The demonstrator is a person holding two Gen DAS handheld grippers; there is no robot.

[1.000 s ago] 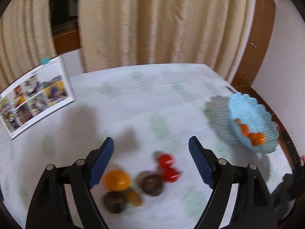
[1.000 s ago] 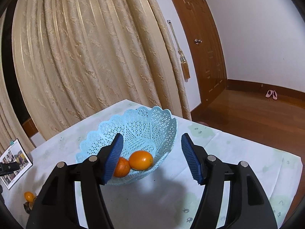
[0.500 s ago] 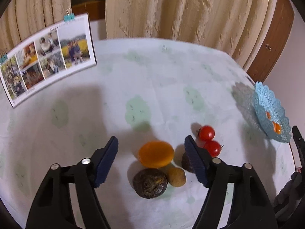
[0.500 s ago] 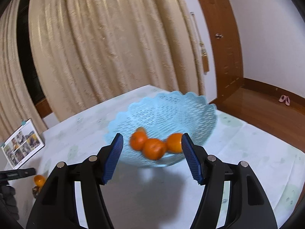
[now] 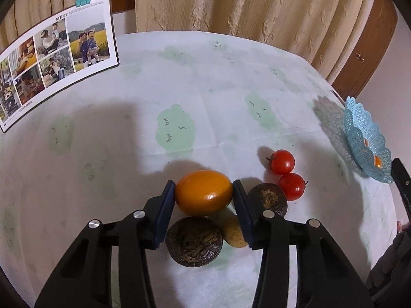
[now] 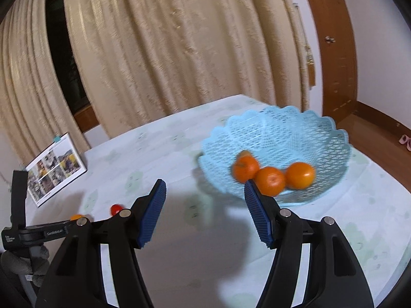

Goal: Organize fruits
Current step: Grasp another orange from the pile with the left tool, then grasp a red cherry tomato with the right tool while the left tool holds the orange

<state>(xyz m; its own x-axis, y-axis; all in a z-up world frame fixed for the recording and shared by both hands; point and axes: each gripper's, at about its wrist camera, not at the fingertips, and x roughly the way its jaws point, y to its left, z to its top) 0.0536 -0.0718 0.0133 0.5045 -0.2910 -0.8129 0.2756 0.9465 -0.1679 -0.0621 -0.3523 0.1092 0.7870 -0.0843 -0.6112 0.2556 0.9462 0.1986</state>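
Note:
An oval orange fruit (image 5: pixel 204 192) lies on the tablecloth among two dark wrinkled fruits (image 5: pixel 194 241) (image 5: pixel 268 200), a small yellow-brown fruit (image 5: pixel 233 233) and two red tomatoes (image 5: pixel 282 161). My left gripper (image 5: pixel 203 184) straddles the orange fruit; its jaws are closing and both blue pads touch the fruit's sides. The light blue lattice basket (image 6: pixel 295 133) holds three oranges (image 6: pixel 269 181). My right gripper (image 6: pixel 204 183) hovers in front and to the left of the basket, open, with nothing between its pads.
A clipped photo sheet (image 5: pixel 56 59) stands propped at the table's far left. Beige curtains hang behind the table, with a wooden door (image 6: pixel 334 51) at the right. The basket (image 5: pixel 359 125) sits near the table's right edge. Bare tablecloth (image 5: pixel 179 89) stretches beyond the fruit.
The left gripper dropped over the fruit pile and its jaws narrowed onto the orange fruit. The right gripper swung left, so the basket slid to the right of its view.

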